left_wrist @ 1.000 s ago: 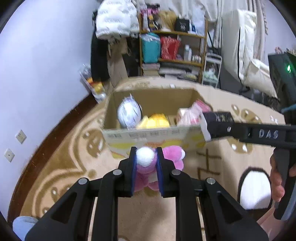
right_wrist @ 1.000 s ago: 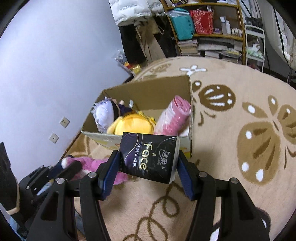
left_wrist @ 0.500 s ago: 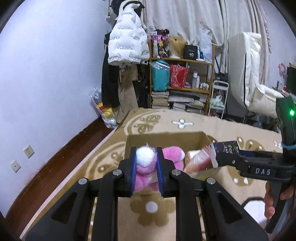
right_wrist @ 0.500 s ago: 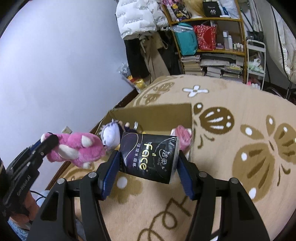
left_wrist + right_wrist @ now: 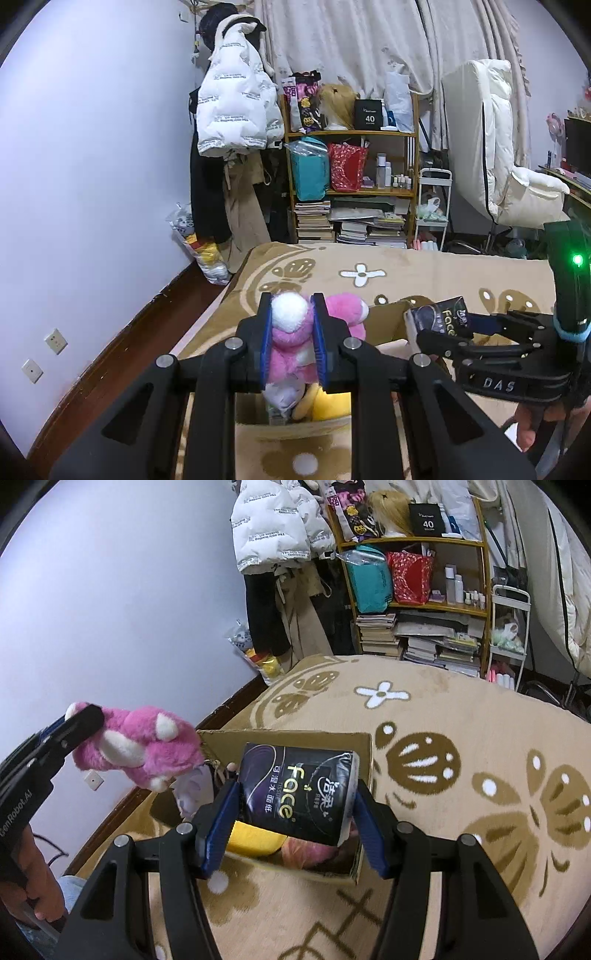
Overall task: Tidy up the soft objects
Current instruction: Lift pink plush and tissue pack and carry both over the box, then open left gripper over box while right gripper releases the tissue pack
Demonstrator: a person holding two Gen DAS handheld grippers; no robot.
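In the left wrist view, the lower body of the pink plush [image 5: 291,354] is covered by the left tool [image 5: 291,343], and much of the cardboard box [image 5: 391,314] at lower centre is blocked by the tool arms. In the right wrist view, the box contents are largely hidden behind the tissue pack [image 5: 299,794]; only slivers of a yellow toy [image 5: 255,840] and a pink item [image 5: 306,851] are seen. Labels on the shelf bottles [image 5: 456,587] at upper right are too small to be read.
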